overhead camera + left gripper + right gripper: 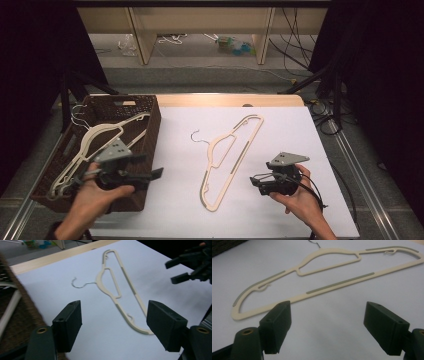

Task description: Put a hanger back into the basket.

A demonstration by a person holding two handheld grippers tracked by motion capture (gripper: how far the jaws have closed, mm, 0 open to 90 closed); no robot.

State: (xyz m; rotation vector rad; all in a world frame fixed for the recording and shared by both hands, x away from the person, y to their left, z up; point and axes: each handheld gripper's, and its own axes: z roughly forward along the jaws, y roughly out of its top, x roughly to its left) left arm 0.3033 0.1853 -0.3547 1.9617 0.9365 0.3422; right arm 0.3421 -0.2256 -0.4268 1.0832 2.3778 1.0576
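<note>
Both claws are wide open and empty. From the high view, my left gripper (157,174) hangs over the near right corner of the brown wicker basket (153,120), jaws pointing toward the white sheet (280,135), while my right gripper (256,181) sits low on the sheet's near right side. The cream hanger (231,160) lies flat between them, diagonal, wire hook (197,137) toward the basket; I judge it sits that way for a grab from either side. More hangers (95,145) rest in the basket, so that looks like the destination. Open sheet all round the lone hanger; the basket wall is the one edge to clear.

Left gripper view now: jaws spread far apart, nothing between them, the hanger (117,293) ahead and well apart, basket wall (23,293) close on the left. My other claw (181,271) shows top right, also parted.

Right gripper view: jaws gaping, bare sheet between, and the hanger's straight bar (339,285) lies just ahead, near but untouched. Plenty of room to ease forward onto that bar.
</note>
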